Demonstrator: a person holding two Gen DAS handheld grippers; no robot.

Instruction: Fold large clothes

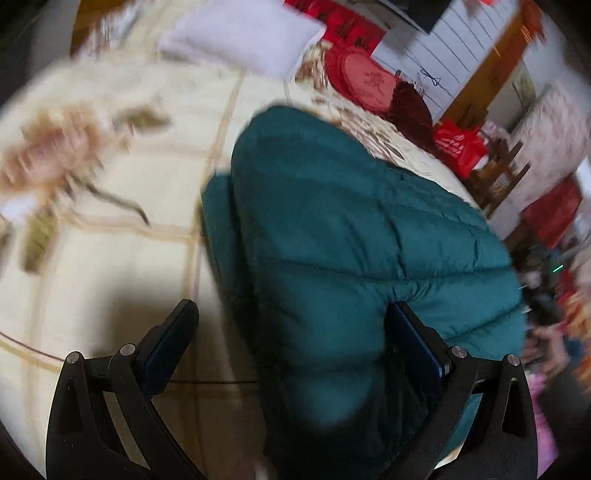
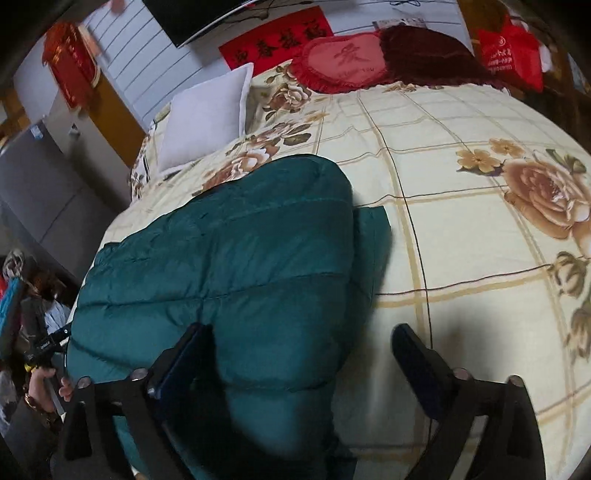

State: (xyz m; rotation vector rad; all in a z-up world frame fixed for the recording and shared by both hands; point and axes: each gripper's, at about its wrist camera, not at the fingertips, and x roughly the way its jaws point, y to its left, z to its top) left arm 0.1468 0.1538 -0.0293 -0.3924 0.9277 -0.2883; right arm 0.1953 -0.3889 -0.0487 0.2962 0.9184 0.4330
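- Left wrist view was pretty smeared, but the teal puffer jacket (image 1: 362,229) filled the middle and ran out toward 3 o'clock, lying folded over on the floral bedspread (image 1: 110,258).
- The left gripper (image 1: 291,325) had its tongs spread wide. One finger sat over bare bedspread at about 7 o'clock, the other over the jacket at about 5 o'clock. Nothing was pinched between them as far as I could see.
- A second teal layer stuck out from under the top one on the 9 o'clock side of the jacket.
- Up at 12 o'clock there was a white pillow (image 1: 243,33), and a red heart cushion (image 1: 369,79) toward 1 o'clock.
- Right wrist view was sharper. Here the jacket (image 2: 229,258) lay from the centre out to 8 o'clock, quilted seams showing, with the lower layer (image 2: 373,240) peeking out on its 3 o'clock edge.
- The right gripper (image 2: 299,339) was also wide open, one finger above the jacket at 7 o'clock, the other above the bedspread (image 2: 461,240) at 5 o'clock. The puffy near end of the jacket bulged up between them, but the pads didn't look like they were pressing on it.
- At 8 o'clock, off the bed's edge, a hand (image 2: 44,387) was holding a handle.
- The pillow (image 2: 207,118) was at 11 o'clock, the heart cushion (image 2: 340,61) at 12, and a dark red cushion (image 2: 424,55) was touching it.
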